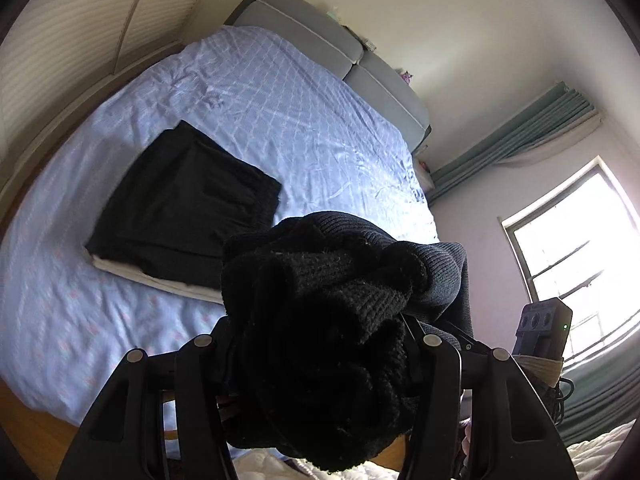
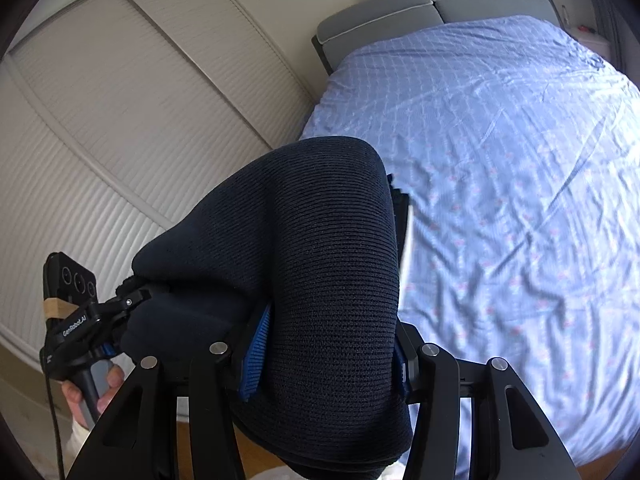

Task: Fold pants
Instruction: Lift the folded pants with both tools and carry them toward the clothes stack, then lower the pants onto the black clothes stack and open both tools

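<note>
Here, through the left wrist camera, we see a folded stack of dark clothes (image 1: 180, 204) lying flat on the blue bedspread (image 1: 280, 112), something the other view misses. Our left gripper (image 1: 320, 344) pinches a bunched wad of the black knit pants (image 1: 332, 300) above the bed's near edge, a bright window (image 1: 580, 248) at far right. From the right wrist camera, we watch our right gripper (image 2: 324, 356) clamp the same pants (image 2: 312, 240), its blue pads (image 2: 256, 356) pressed against the fabric; white louvered closet doors (image 2: 120, 120) fill the left.
</note>
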The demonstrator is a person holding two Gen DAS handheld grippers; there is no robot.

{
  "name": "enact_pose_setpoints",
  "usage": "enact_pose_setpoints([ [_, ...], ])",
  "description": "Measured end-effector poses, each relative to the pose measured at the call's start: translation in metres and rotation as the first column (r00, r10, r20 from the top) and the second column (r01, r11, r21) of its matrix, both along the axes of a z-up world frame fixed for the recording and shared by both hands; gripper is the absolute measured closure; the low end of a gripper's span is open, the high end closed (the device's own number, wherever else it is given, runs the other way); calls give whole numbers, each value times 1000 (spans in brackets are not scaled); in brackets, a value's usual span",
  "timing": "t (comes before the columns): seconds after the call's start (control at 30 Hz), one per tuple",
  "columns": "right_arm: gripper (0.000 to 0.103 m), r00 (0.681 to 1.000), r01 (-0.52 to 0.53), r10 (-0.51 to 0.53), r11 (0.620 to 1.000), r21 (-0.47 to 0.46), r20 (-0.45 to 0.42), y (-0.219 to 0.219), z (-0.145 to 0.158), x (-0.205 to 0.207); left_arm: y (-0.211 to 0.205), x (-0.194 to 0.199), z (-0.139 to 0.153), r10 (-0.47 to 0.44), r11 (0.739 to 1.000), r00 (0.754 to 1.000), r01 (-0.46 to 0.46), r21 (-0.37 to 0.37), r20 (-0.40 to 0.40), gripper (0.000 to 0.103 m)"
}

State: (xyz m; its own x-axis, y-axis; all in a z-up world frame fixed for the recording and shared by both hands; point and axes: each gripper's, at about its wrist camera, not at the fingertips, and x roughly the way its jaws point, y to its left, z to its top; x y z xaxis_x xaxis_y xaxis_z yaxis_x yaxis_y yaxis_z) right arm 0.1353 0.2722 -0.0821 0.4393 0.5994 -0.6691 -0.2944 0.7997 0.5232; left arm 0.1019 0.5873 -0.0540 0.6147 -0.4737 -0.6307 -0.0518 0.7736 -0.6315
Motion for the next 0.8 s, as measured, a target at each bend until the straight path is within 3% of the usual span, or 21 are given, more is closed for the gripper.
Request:
enact_pose_setpoints([
  [0.27, 52, 996, 44, -42, 999, 20, -74, 71, -35, 18, 69, 38, -31, -78, 995, 994, 82, 47, -82, 47],
  [0.47, 52, 990, 63, -64, 998, -16, -122, 114, -56, 40, 107, 86, -64, -131, 991, 984, 134, 15, -122, 47],
  [0.8, 52, 972, 82, -92, 995, -55, -217, 154, -102, 125, 132, 181, -121, -177, 983, 969, 184, 25, -173, 47],
])
